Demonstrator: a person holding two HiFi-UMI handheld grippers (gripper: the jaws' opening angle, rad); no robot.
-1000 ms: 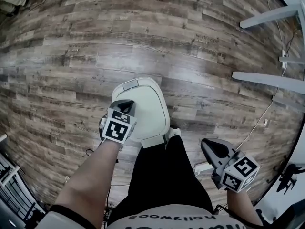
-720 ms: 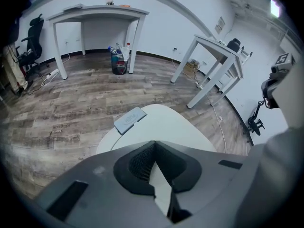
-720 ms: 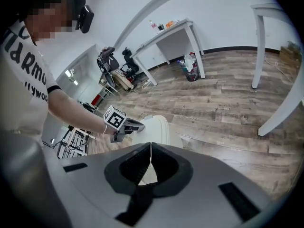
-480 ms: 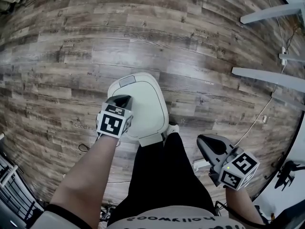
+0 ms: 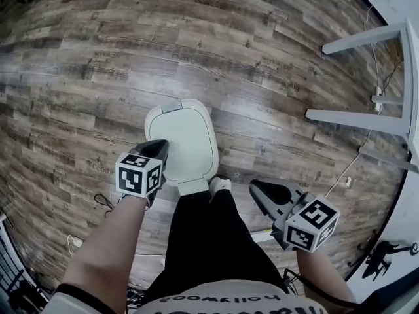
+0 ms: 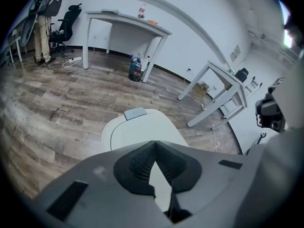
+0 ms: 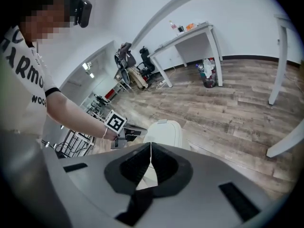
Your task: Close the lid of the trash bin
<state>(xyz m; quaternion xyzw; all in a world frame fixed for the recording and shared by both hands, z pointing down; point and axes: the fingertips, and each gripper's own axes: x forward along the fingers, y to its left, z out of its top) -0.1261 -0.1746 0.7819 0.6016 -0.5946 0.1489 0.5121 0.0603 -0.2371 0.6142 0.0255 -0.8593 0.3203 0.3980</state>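
The white trash bin stands on the wood floor just ahead of my feet, and its lid lies flat and down, with a grey tab at the far edge. My left gripper is at the lid's near left edge, its jaws shut and empty. I cannot tell whether it touches the lid. My right gripper hangs to the right of the bin, apart from it, also shut on nothing. The right gripper view shows the bin with the left gripper beside it.
My leg in black trousers and a white shoe are right behind the bin. White table legs and a cable lie to the right. Farther off are a white table, a small bin and an office chair.
My left gripper has drawn back from over the lid to its near left edge. The right gripper has shifted a little left. The lid has stayed down.
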